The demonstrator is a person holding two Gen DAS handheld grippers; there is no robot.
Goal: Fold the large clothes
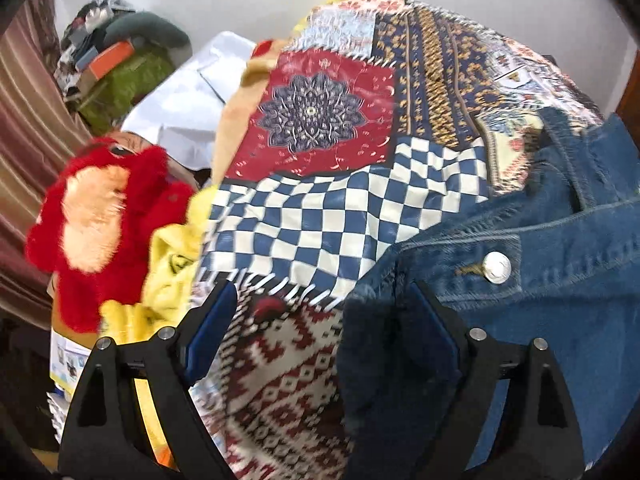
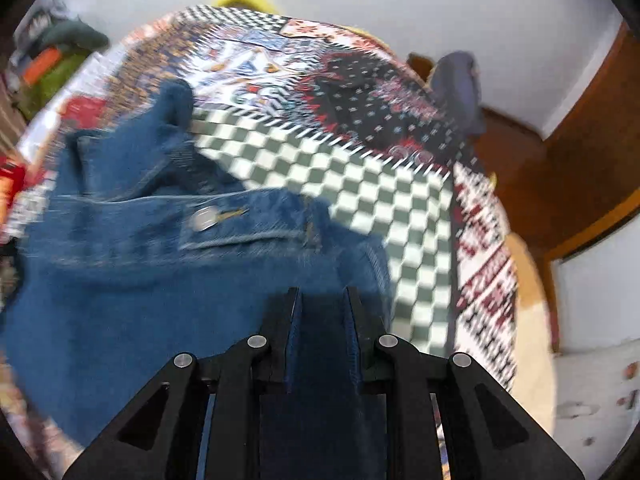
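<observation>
Lying on the patchwork bedspread (image 1: 320, 208), the denim jacket (image 1: 540, 280) runs away from the right hand-held gripper (image 2: 323, 300), which pinches its near edge. The left hand-held gripper (image 1: 324, 308) is spread wide at the jacket's left edge, one finger over denim, gripping nothing.

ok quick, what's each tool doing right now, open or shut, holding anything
Left tool: open, jaws wide over the jeans' edge, gripping nothing.
Right tool: shut on the jeans.
</observation>
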